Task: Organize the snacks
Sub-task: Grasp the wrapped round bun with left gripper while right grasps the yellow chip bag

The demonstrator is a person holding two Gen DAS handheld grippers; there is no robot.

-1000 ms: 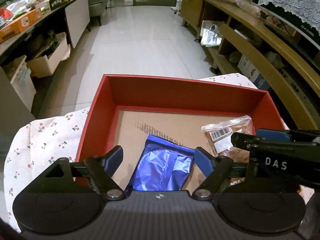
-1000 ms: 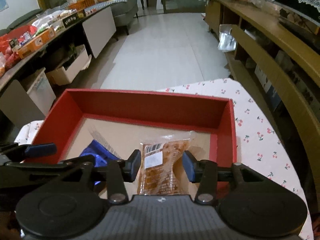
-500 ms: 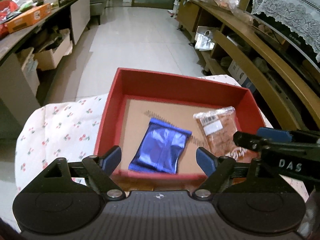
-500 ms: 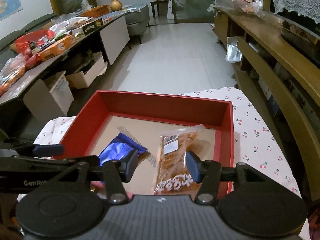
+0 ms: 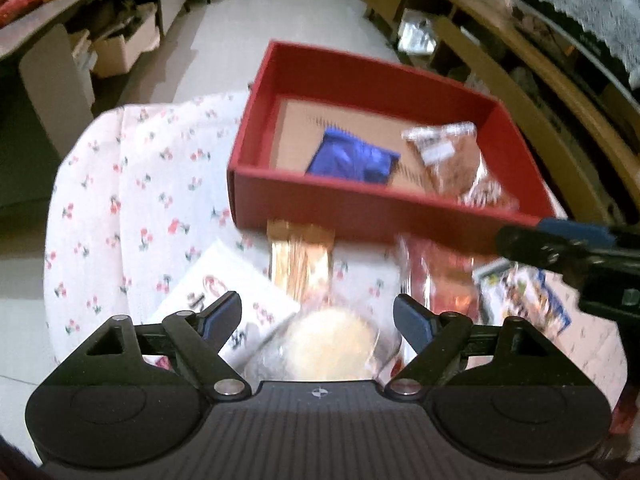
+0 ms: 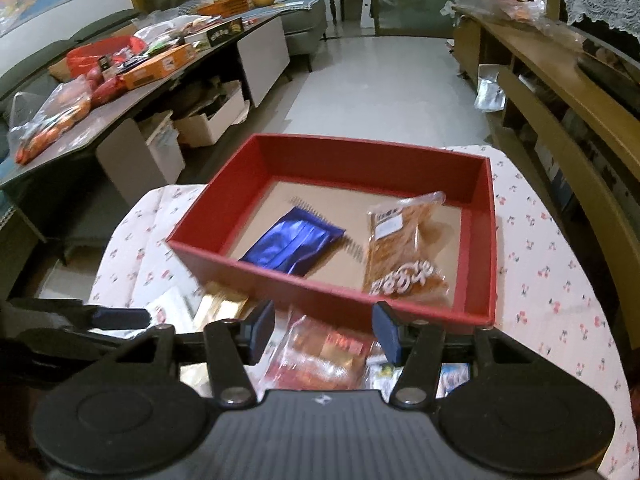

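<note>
A red box (image 5: 348, 208) (image 6: 304, 286) on the cherry-print tablecloth holds a blue foil packet (image 5: 352, 160) (image 6: 294, 244) and a brown biscuit bag (image 5: 460, 160) (image 6: 404, 248). My left gripper (image 5: 318, 316) is open and empty above loose snacks in front of the box: a white packet (image 5: 224, 284), a gold-wrapped packet (image 5: 300, 256), a clear bag with a round yellow cake (image 5: 332, 344) and a red packet (image 5: 444, 276). My right gripper (image 6: 324, 332) is open and empty over the red packet (image 6: 320, 356), near the box's front wall.
A colourful packet (image 5: 520, 296) lies at the right of the loose snacks. A long dark table (image 6: 100, 80) with boxes and bags stands at the left, wooden shelving (image 6: 560, 92) at the right, tiled floor (image 6: 380, 88) beyond the cloth (image 5: 132, 200).
Both grippers have pulled back from inside the red box to in front of it. The blue packet and biscuit bag stay in the box. The loose snacks have come into view.
</note>
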